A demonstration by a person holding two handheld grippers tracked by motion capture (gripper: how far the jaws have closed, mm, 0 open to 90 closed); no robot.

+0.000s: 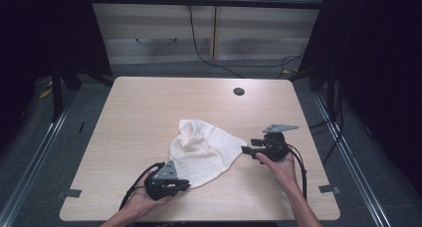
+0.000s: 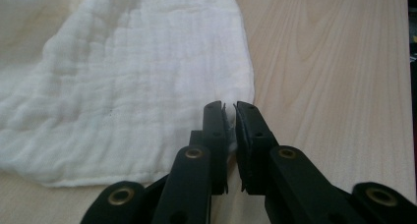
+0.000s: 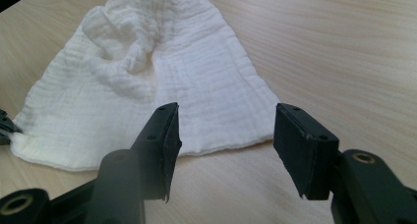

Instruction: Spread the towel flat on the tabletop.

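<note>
A white muslin cloth (image 1: 201, 152) lies rumpled on the light wooden bench (image 1: 149, 107), a little toward the near edge and between the two hands, its far end bunched into soft folds and its near part spread flatter. The left tool (image 1: 183, 184) sits at the cloth's near corner, and the left gripper view shows its two black jaws pressed together on a thin pinch of the white fabric (image 2: 147, 86) at that corner (only a sliver of cloth shows between the pads). The left hand (image 1: 142, 199) cradles this tool low over the bench near the front edge. The right tool (image 1: 245, 149) is held by the right hand (image 1: 281, 167) at the cloth's right-hand corner, pointing toward the fabric; in the right gripper view (image 3: 223, 135) its jaws stand wide apart with nothing between them, the cloth's hem lying just beyond the pads on the wood. In that same view the tip of the left tool (image 3: 5, 128) touches the cloth's far corner. A round cable hole (image 1: 239, 91) sits in the bench well beyond the cloth.
</note>
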